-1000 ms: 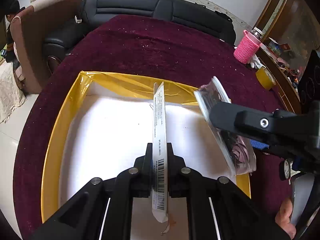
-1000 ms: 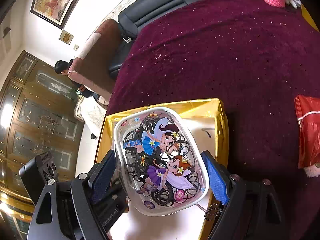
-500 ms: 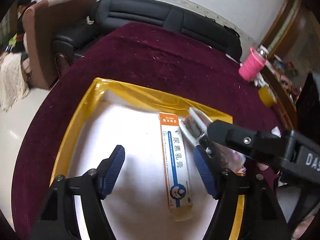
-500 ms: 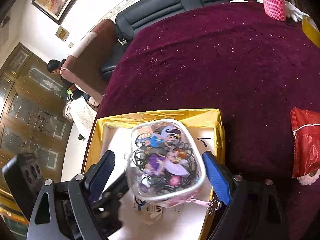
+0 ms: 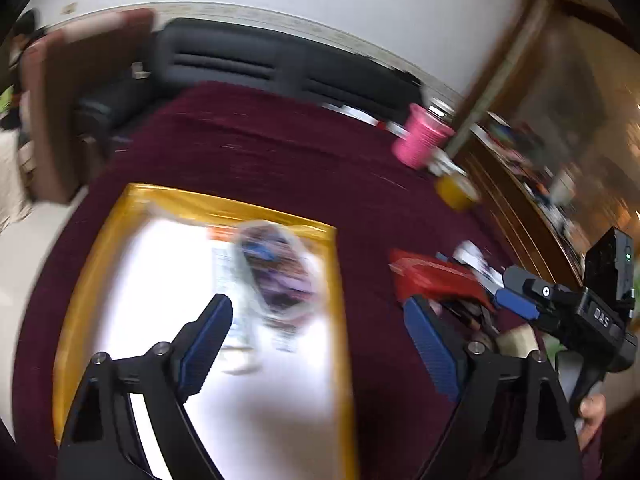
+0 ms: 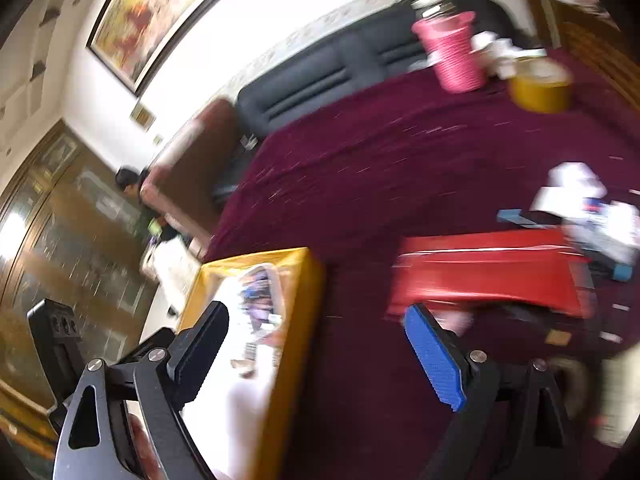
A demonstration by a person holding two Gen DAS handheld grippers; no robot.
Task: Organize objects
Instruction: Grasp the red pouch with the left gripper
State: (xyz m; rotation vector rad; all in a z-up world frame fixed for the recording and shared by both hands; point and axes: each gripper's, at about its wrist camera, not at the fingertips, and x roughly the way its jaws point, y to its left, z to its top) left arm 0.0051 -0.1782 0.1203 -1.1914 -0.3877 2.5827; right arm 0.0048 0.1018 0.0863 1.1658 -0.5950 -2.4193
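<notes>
The gold-rimmed white box [image 5: 340, 288] sits on the maroon tablecloth. Inside it lie the clear fairy-print pouch of hair ties [image 5: 280, 276] and the white ointment box [image 5: 228, 276] partly under it. They also show in the right wrist view: the box [image 6: 300, 280] and the pouch [image 6: 260, 296]. My left gripper [image 5: 320, 344] is open and empty above the box's right rim. My right gripper [image 6: 320, 356] is open and empty over the cloth between the box and a red packet [image 6: 488, 272]. Both views are blurred by motion.
A red packet [image 5: 436, 280] and a pile of small items [image 6: 592, 216] lie right of the box. A pink cup [image 5: 420, 142] and a yellow tape roll [image 5: 456, 192] stand at the back right. A black sofa [image 5: 256, 64] lies beyond the table.
The right gripper has let go of the pouch, which now lies in the box, and swung right toward the red packet. The left gripper, having released the ointment box, has pulled back and turned right.
</notes>
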